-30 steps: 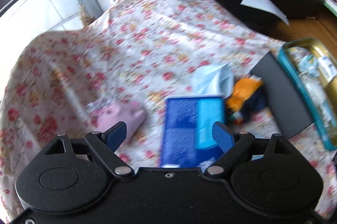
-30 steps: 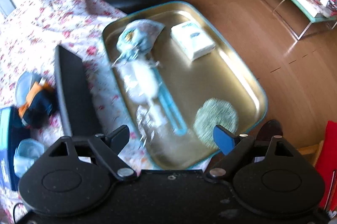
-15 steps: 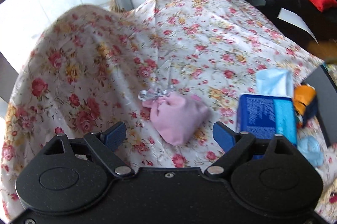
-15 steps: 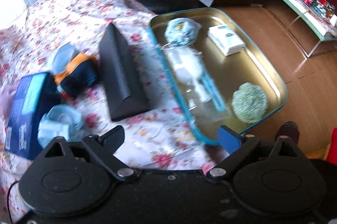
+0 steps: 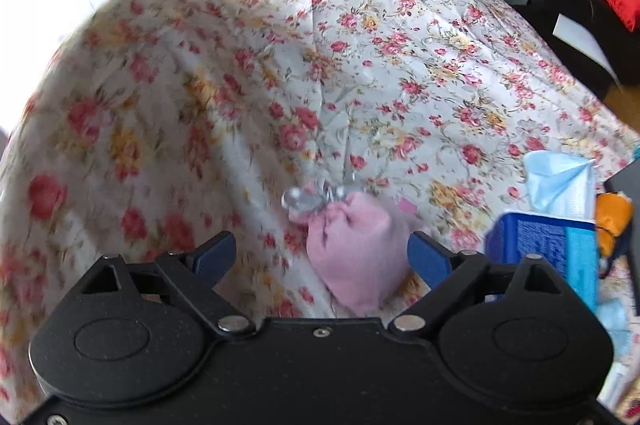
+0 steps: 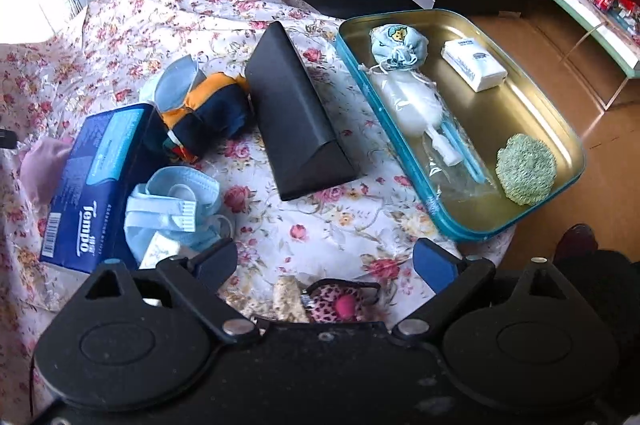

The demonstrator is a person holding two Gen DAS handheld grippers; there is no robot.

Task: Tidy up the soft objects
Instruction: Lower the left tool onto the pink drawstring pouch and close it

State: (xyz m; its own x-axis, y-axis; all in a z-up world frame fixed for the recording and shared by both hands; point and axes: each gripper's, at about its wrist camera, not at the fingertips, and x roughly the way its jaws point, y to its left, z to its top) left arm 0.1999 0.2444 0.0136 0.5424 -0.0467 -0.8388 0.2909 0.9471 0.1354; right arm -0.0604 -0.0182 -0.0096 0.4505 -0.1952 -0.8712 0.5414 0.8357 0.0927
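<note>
pink pouch (image 5: 352, 249): lower end hidden behind gripper body | leopard-print item (image 6: 340, 303): partly hidden | blue tissue box (image 5: 548, 253): cut off by gripper body

A: Between the left jaws, that pink pouch (image 5: 354, 249) is soft matt cloth, tied with a shiny silvery ribbon (image 5: 316, 195). Under it, the floral cloth (image 5: 280, 97) is creased cotton-like fabric.

B: Beyond the right jaws, the tray (image 6: 532, 105) is glossy gold metal with a teal rim. Left of it lies a matt black case (image 6: 298, 113), smooth. The blue tissue pack (image 6: 96, 181) is glossy plastic film.

A: And the green scrubber (image 6: 526, 169)?

B: Rough, knitted-looking.
</note>
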